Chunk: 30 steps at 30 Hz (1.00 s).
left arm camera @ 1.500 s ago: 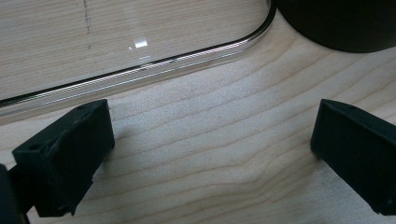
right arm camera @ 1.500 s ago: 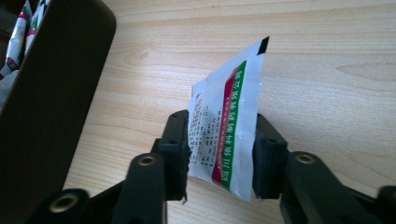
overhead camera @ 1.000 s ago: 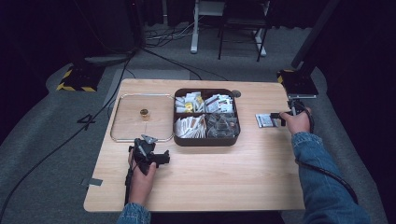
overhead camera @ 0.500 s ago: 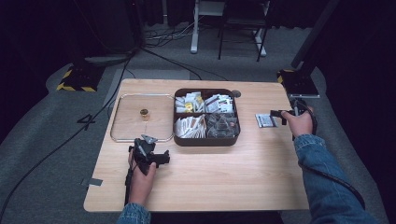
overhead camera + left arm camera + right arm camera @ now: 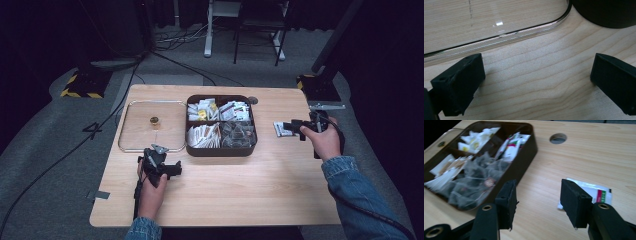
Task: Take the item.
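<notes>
Wooden table (image 5: 235,185) bearing: dark compartment box (image 5: 220,150) lying mid-table; white packet (image 5: 596,192) lying just beside the right gripper (image 5: 537,195), jaws gaping empty; left gripper (image 5: 536,82) resting wide-jawed near clear tray (image 5: 127,145).

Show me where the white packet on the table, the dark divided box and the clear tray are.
white packet (image 5: 599,192): right gripper view, its printed face.
dark divided box (image 5: 220,151): high view, its near wall.
clear tray (image 5: 150,149): high view, its near rim.

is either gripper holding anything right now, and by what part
Nothing is held. The left gripper is open over bare table; the right gripper is open, its jaws beside the packet, not around it.
</notes>
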Each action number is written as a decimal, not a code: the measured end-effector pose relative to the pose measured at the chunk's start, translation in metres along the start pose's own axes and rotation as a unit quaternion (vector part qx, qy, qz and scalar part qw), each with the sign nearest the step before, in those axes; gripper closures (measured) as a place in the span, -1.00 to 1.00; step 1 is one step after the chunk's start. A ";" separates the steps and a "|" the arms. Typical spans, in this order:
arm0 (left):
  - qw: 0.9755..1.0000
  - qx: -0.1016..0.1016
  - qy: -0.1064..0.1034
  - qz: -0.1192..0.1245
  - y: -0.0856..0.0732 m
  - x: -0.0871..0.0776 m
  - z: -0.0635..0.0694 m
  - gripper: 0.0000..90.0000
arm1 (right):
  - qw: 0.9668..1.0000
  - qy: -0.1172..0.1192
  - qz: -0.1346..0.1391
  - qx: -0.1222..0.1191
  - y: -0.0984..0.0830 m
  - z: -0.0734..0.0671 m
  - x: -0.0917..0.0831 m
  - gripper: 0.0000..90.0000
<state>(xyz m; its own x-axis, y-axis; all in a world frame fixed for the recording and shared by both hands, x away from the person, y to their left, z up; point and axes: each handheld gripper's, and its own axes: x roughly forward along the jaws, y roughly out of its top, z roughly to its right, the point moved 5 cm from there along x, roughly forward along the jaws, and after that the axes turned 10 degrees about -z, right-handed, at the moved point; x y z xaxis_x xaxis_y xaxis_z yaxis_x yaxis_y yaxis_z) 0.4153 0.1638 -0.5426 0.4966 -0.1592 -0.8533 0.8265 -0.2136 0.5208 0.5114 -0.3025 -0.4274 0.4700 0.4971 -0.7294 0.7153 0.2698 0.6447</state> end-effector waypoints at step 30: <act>1.000 0.000 0.000 0.000 0.000 0.000 0.000 -1.00 | 0.997 0.062 0.023 -0.050 -0.077 -0.063 0.015 0.06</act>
<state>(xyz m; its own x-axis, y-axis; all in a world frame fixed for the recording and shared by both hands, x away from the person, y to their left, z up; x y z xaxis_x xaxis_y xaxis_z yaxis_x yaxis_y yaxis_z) 0.4153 0.1637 -0.5426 0.4967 -0.1594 -0.8532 0.8264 -0.2136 0.5210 0.4305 -0.2637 -0.4739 0.4298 0.6068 -0.6686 0.6368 0.3213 0.7009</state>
